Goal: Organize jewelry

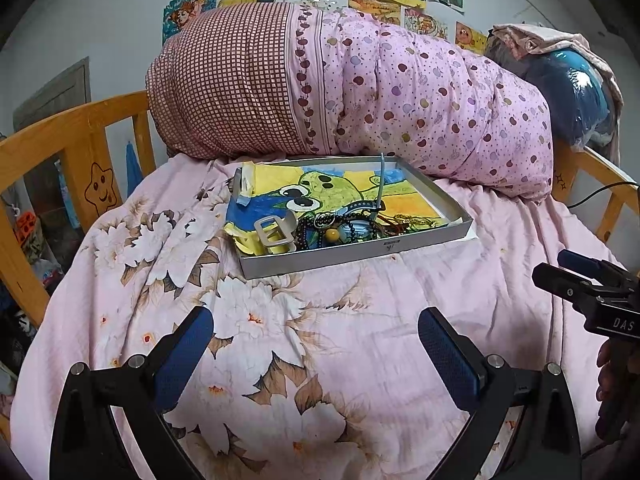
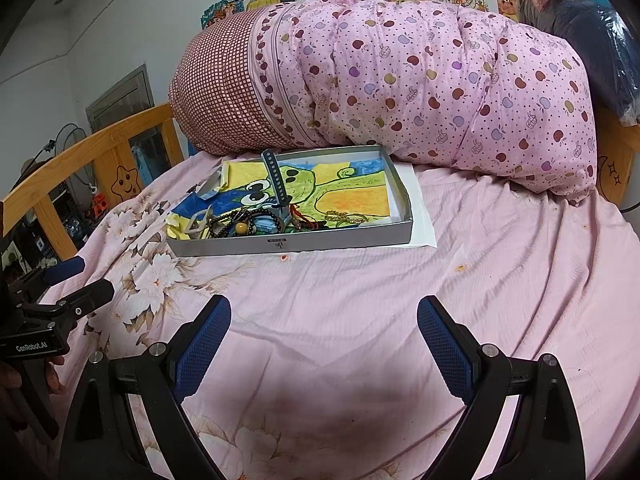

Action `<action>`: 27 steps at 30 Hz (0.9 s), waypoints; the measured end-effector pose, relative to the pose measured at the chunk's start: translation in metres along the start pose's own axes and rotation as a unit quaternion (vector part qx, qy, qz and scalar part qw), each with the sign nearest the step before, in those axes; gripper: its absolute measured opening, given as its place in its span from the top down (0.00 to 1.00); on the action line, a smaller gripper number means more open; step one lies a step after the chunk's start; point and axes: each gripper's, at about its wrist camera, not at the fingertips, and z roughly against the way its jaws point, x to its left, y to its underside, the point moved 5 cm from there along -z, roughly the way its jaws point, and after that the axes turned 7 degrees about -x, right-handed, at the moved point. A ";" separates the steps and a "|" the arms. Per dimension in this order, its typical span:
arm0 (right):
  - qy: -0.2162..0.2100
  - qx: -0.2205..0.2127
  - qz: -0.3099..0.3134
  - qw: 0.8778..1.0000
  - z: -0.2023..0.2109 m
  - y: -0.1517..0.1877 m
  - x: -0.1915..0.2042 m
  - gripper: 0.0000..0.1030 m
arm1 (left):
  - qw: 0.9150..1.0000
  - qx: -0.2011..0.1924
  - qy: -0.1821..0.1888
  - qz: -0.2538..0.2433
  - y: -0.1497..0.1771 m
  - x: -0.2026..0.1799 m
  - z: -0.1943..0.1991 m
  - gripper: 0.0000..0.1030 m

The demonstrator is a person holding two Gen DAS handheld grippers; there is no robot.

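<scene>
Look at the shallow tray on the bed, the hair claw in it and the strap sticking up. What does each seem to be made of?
Tray: probably cardboard, matte grey, with thin folded walls and a small printed label.
Hair claw: likely plastic, pale beige with a dull sheen and a moulded cut-out.
Strap: looks like rubber or silicone, grey-blue, punched with holes and standing in a bend.

Pink floral sheet (image 2: 360, 300); grey tray (image 2: 288, 242); apple-print pink quilt (image 2: 440, 80)

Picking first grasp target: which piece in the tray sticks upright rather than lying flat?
The grey-blue perforated watch strap: it rises above the tray wall, while the beads and hair clip lie flat.
</scene>
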 end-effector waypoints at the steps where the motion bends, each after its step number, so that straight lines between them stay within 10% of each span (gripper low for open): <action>1: 0.000 0.000 0.000 1.000 0.000 0.000 0.000 0.11 | 1.000 0.000 0.000 0.000 0.000 0.000 0.000 0.00; 27: 0.001 0.001 0.000 1.000 0.000 0.000 0.000 0.11 | 1.000 0.002 0.001 0.000 0.001 0.001 -0.001 0.00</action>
